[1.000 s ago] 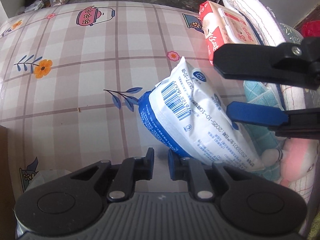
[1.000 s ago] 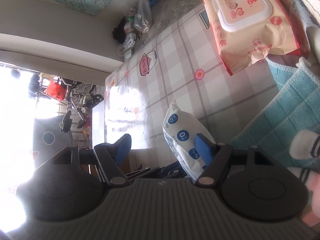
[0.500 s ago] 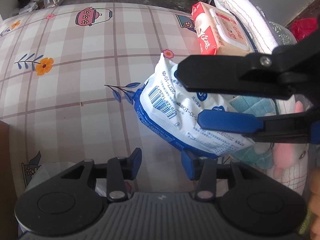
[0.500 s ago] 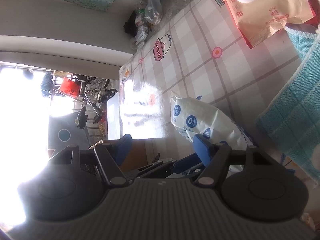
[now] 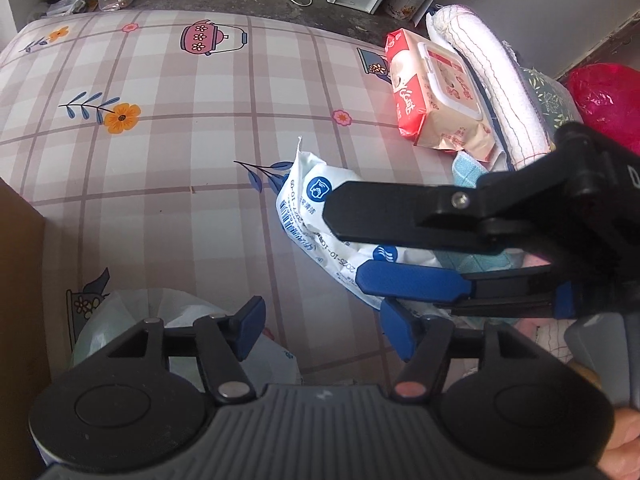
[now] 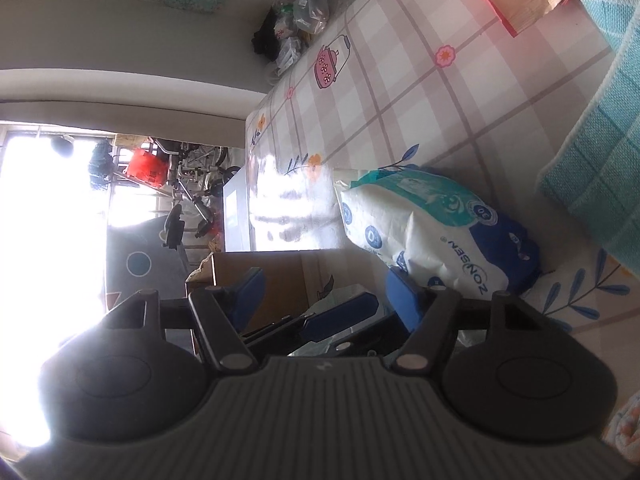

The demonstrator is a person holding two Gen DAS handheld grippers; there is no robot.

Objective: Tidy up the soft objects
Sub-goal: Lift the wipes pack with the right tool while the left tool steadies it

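Observation:
A white-and-blue wipes pack [image 5: 310, 196] [image 6: 432, 232] lies on the checked tablecloth [image 5: 180, 160]. My left gripper [image 5: 324, 328] is at the near side of it, jaws opening, with only cloth between its blue fingertips [image 5: 250, 326]. My right gripper [image 5: 344, 246] comes in from the right, open, one finger above the pack and its blue pad [image 5: 412, 284] at the pack's near edge. In the right wrist view, my right gripper [image 6: 324, 296] has the pack just ahead of its right fingertip, not between the pads.
At the right lie a red-and-beige wipes pack [image 5: 436, 108], a white rolled towel [image 5: 492, 80], a teal cloth [image 5: 466, 170] [image 6: 600, 160] and a red bag [image 5: 604, 96]. A cardboard box [image 5: 16, 240] [image 6: 272, 276] and a plastic bag [image 5: 132, 312] sit near left.
The left jaws went from shut to wide apart and the hand drew back. The right gripper reached leftward over the wipes pack, which now lies flatter and farther from the left fingers.

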